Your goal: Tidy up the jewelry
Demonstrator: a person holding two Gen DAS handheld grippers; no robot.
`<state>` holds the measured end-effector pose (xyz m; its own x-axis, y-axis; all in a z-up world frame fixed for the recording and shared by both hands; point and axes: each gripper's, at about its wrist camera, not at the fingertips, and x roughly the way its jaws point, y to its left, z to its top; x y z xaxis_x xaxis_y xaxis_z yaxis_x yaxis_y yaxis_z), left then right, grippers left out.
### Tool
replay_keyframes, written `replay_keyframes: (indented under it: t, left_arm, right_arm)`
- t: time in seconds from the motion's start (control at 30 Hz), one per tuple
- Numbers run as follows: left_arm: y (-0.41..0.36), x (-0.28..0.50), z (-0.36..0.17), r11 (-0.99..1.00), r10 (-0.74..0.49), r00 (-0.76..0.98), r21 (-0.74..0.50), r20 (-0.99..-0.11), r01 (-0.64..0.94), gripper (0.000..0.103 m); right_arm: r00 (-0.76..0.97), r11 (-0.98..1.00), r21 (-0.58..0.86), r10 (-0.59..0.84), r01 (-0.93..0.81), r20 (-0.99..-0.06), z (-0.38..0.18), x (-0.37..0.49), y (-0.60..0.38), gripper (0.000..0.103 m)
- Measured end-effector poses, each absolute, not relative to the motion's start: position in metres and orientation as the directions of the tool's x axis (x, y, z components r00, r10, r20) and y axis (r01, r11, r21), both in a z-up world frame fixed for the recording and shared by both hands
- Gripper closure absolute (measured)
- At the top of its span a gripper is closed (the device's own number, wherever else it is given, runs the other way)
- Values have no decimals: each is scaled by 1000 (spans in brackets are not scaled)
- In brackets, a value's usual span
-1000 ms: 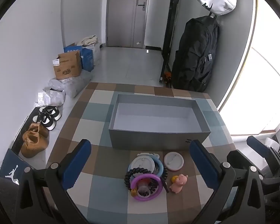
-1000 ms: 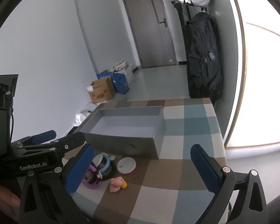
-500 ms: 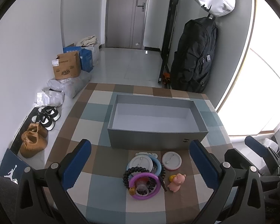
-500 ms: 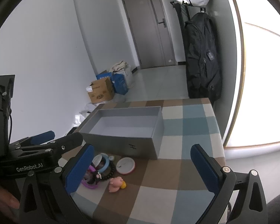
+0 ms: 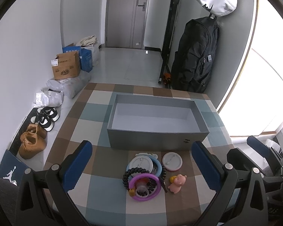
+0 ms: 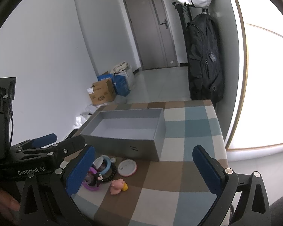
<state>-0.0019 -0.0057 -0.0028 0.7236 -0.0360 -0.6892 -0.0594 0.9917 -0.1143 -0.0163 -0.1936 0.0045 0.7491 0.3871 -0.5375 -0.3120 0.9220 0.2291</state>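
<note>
The jewelry pile, with a purple ring, black beads and a pink pig, lies low and centre in the left view, just before the grey box on the checked table. Left gripper hangs above it, jaws wide and empty. Right gripper, also spread and empty, sits lower centre in its view.

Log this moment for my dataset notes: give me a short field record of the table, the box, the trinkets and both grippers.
surface: checked tablecloth
container: open grey box, nothing visible inside
items: purple ring, black bead bracelet, blue ring, white round badge, pink pig figure, all on the cloth in front of the box
left gripper: fingers open, holding nothing, above the pile
right gripper: fingers open, holding nothing
task state: nothing in the box yet
</note>
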Motion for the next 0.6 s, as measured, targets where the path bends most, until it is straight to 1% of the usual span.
replay_keyframes:
  t: [0.6]
  left_arm:
    - [-3, -1, -5, 991, -40, 719, -118, -694, -59, 1]
  right_arm:
    - [748, 922, 231, 388, -312, -538, 3, -18, -193, 0]
